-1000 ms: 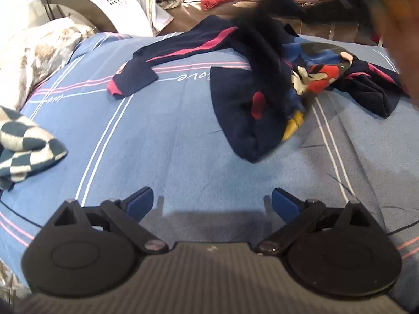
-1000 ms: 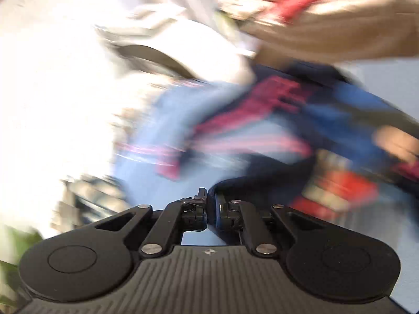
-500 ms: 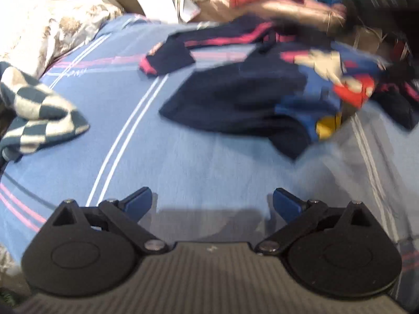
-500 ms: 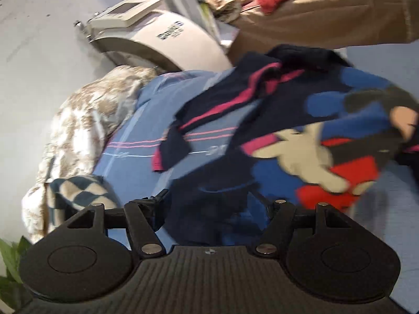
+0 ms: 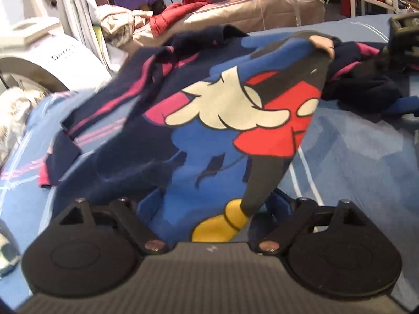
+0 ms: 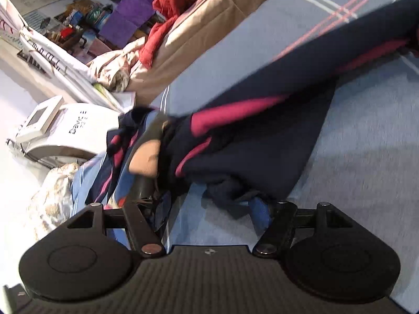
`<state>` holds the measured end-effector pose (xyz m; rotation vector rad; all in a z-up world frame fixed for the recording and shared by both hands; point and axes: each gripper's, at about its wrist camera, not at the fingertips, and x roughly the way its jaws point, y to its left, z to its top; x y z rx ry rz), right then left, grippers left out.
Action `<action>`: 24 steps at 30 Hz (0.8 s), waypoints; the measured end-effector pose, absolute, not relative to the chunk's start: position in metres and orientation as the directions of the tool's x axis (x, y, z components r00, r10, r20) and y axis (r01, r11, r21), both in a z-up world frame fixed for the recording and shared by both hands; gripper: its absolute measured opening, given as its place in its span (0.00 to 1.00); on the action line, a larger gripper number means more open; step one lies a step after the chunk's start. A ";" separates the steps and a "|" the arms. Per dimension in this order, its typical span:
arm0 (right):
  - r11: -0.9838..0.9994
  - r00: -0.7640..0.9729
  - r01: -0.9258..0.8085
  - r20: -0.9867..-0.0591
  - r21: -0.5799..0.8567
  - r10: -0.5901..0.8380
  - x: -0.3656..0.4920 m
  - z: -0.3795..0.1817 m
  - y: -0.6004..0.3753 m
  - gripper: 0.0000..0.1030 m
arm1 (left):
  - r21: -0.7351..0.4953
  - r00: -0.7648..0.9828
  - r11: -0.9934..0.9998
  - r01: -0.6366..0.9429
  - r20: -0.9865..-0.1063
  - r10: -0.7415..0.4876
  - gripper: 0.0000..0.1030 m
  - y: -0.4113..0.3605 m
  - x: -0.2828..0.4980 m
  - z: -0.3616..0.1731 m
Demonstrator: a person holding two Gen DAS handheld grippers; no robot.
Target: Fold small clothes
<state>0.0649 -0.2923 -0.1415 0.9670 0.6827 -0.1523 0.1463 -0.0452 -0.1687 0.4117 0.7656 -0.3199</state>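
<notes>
Lying across the bed: a small navy sweatshirt [image 5: 209, 120] with pink stripes and a cartoon print in blue, cream, red and yellow; it is rumpled, its printed front raised toward the left wrist camera.
Left gripper [image 5: 209, 206]: its jaws stand apart and have just been closing; the printed hem of the sweatshirt lies between them, but whether the blue pads press on the cloth cannot be told, as the fabric hides them.
Right gripper [image 6: 209, 209]: jaws spread wide, having just opened; dark folds of the sweatshirt [image 6: 262, 136] lie on the sheet just ahead and partly between the fingers, and the pads do not press on them.
Bedsheet [image 5: 353, 162]: light blue with white and pink lines, under the garment in both views.
Sleeve [image 5: 86, 120]: navy with pink stripes, stretched out to the left of the print, its cuff on the sheet.
Far side: a red padded jacket [image 5: 188, 7] and pale bundled cloth [image 5: 117, 23] lie on a tan cover behind the bed.
White machine [image 6: 65, 128]: stands beyond the bed's edge, lettering on its curved casing.
Patterned quilt [image 6: 55, 191]: crumpled at the bed's left corner.
</notes>
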 end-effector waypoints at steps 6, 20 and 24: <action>0.662 0.738 0.484 -0.673 0.572 0.042 0.109 -0.135 -0.326 0.24 | -0.045 0.522 0.943 0.329 -0.824 -0.221 0.09 -0.011 0.196 -0.142; 0.857 0.636 0.492 -0.736 0.153 -0.234 0.164 -0.056 -0.382 1.00 | -0.481 0.297 0.793 0.373 -0.748 -0.593 0.13 0.040 0.082 -0.081; 0.824 0.687 0.454 -0.722 0.338 -0.082 0.100 -0.086 -0.369 1.00 | -0.407 0.343 0.869 0.281 -0.803 -0.487 0.61 0.053 0.085 -0.107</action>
